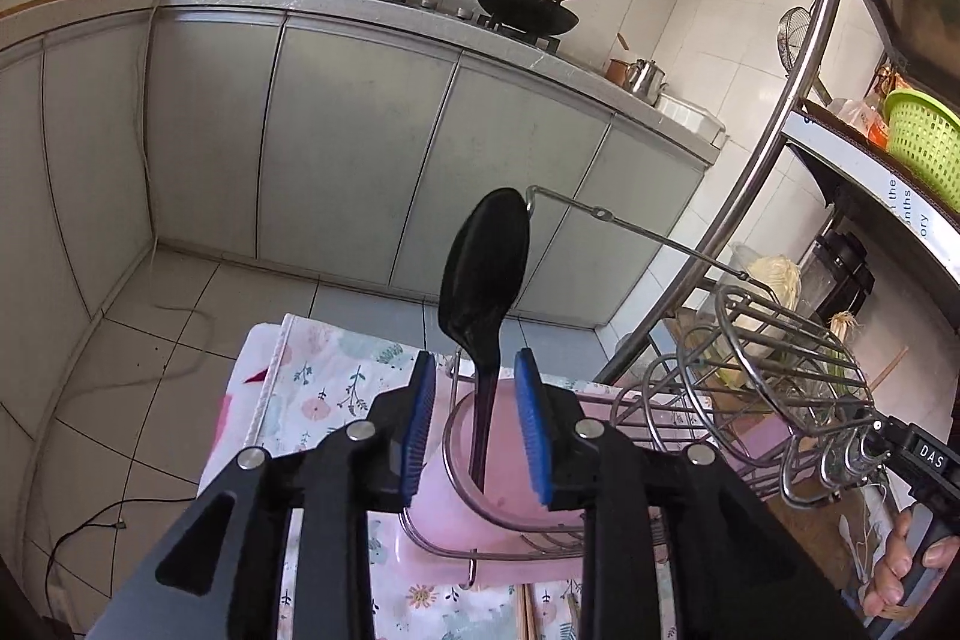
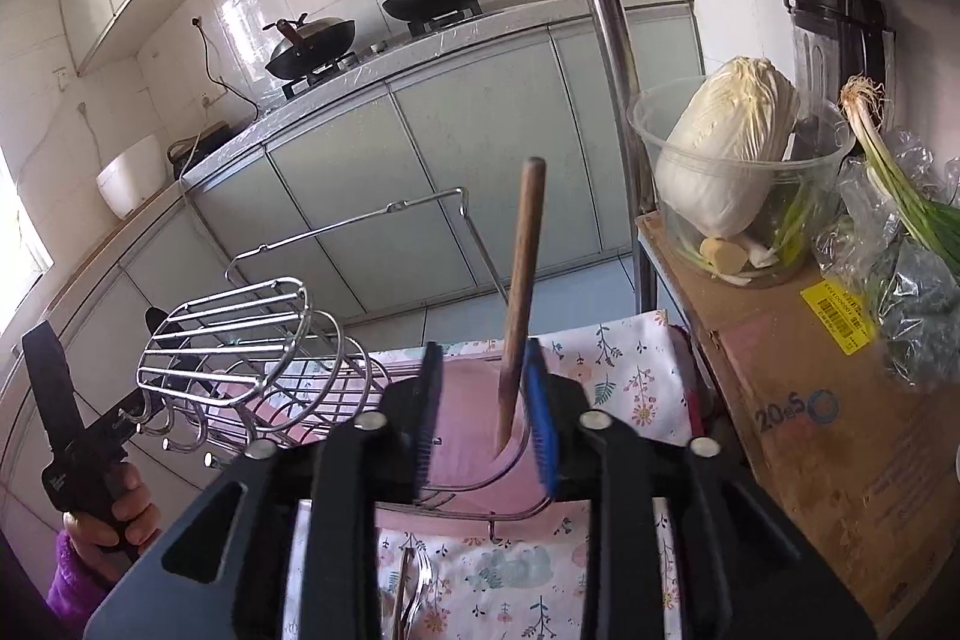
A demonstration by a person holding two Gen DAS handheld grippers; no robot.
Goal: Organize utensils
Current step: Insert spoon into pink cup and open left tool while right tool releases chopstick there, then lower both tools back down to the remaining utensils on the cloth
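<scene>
A: What does the black spoon [image 1: 485, 268] look like?
B: Matte black, with an oval bowl pointing up and a thin handle dropping into the near ring of the wire utensil rack [image 1: 774, 388]. It stands between the blue pads of the left gripper [image 1: 475, 427], which are spread with a gap on both sides of the handle.

A: And on the right?
B: A wooden stick handle [image 2: 523, 292], brown and round-tipped, stands tilted in another ring of the same rack. The right gripper [image 2: 487, 415] is parted; whether its right pad touches the wood, I cannot tell.

A: Other containers?
B: Far right, a clear plastic bowl [image 2: 660, 130] holds a pale cabbage [image 2: 729, 142]. The rack sits on a floral cloth [image 2: 624, 376].
</scene>
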